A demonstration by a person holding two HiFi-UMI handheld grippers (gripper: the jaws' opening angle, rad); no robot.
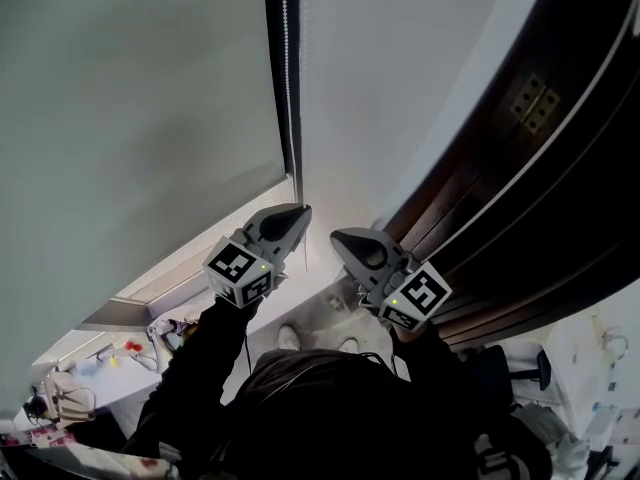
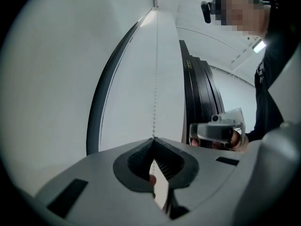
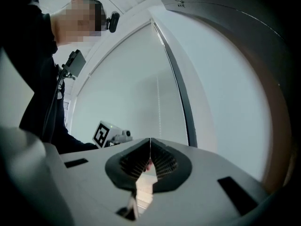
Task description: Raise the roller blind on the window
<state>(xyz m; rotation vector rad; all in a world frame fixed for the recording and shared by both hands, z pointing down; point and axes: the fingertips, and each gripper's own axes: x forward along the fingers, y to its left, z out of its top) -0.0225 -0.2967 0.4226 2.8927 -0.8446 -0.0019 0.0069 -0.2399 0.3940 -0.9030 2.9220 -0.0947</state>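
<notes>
White bead chain (image 2: 155, 79) is clamped in left hand-held gripper (image 2: 153, 138); right hand-held gripper (image 3: 150, 139) closed.

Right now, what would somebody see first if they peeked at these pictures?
The big pale roller blind fills the left of the head view. Beside it a thin bead chain hangs down to the left gripper, shut on it; the right gripper is shut nearby.

The floor (image 1: 322, 308) is showing pale and speckled far below, with two light shoes (image 1: 288, 337) standing on it. At the near left, a white bench (image 1: 95, 366) is carrying small red and yellow clutter (image 1: 130, 347), too blurred to name.
</notes>
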